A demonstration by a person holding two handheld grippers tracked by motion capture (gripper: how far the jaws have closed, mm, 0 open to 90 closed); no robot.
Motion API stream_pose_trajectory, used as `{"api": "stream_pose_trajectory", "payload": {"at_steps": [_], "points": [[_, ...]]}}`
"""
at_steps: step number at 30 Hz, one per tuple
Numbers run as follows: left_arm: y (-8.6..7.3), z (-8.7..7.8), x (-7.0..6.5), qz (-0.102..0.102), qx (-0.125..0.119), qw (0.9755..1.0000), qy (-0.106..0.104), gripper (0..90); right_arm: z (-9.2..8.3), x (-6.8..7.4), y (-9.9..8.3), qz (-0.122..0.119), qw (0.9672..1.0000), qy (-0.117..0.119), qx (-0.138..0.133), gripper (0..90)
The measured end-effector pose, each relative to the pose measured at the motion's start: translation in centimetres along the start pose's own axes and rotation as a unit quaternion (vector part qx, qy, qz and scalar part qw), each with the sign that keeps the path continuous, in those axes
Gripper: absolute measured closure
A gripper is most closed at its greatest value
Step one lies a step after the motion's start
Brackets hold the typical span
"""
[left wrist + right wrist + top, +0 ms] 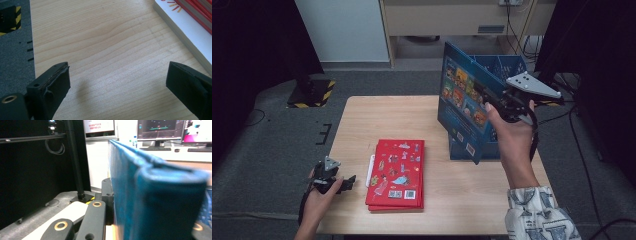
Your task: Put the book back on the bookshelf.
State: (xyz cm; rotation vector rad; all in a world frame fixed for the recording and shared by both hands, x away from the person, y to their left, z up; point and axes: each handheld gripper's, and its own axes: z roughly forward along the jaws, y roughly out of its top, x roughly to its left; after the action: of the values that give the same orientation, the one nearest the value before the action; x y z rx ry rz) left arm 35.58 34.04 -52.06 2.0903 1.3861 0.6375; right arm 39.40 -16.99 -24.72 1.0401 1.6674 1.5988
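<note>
My right hand-held gripper [492, 107] is clamped on one edge of a large blue hardcover picture book [464, 102], its jaws pressed together on the cover; in the right gripper view that blue book [150, 202] stands upright between the black jaws, right in front of the lens. I hold it on edge in the air, at the near-left rim of a blue slotted plastic crate [504, 67] that sits at the far right of the pale wooden surface [377, 115]; I judge this to be the step of carrying the book into the crate, not yet set down. My left hand-held gripper [337, 184] rests low at the near-left edge of the surface, jaws well apart with nothing between them; the left gripper view shows bare wood [107, 50] between the jaws and the corner of the stack at the upper right. Left to do, as I read it: a stack of red hardcover picture books [397, 172] lying flat near the middle front of the surface, well apart from the crate. Count: one blue book, in the grip; red books, apparently two, judged from the offset edges, though I cannot tell exactly; one crate, its contents hidden behind the blue book; two hand-held grippers.
</note>
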Motion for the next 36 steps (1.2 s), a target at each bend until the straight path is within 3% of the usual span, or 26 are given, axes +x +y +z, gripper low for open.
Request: {"api": "stream_pose_trajectory", "payload": {"at_steps": [15,36], "points": [[0.0,0.0,0.0,0.0,-0.002,1.0,0.005,4.5,-1.1,-2.0,0.1,-0.003,0.9984,-0.056,0.0,82.7],[0.2,0.1,-0.1,0.007,-0.004,0.9999,0.008,4.5,3.8,-3.3,0.0,-0.004,0.9943,-0.105,0.016,82.7]]}}
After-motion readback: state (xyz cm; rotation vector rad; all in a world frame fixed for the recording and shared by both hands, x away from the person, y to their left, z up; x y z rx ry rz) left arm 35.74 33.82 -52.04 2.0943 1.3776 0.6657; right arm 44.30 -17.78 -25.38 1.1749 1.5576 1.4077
